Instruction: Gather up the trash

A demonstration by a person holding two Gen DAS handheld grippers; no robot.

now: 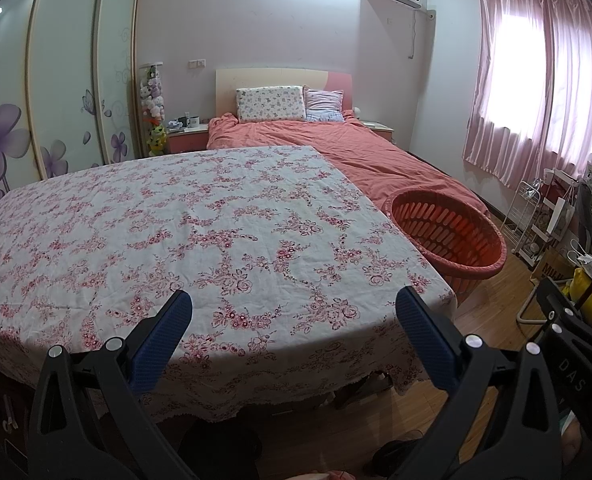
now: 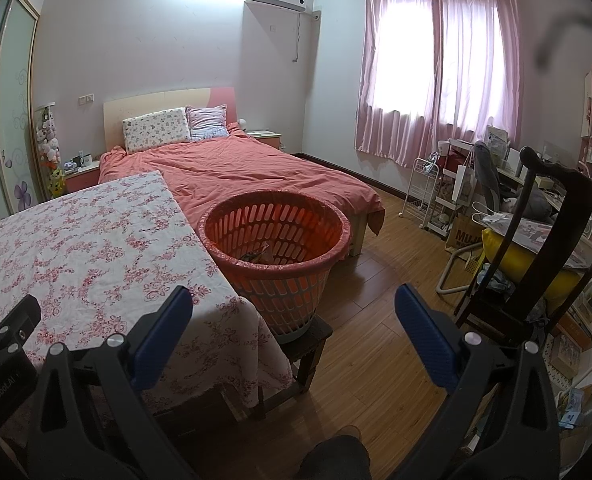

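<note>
Right wrist: basket (image 2: 275, 240) ahead of open, empty right gripper (image 2: 294, 312).

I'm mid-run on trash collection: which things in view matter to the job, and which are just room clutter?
Belongs to the job:
- orange basket on a small stool, beside the table
- scraps lying in its bottom
- left gripper and right gripper, both open
- floral-cloth table

Just lying about:
- bed
- dark wooden chair
- white wire rack
</note>
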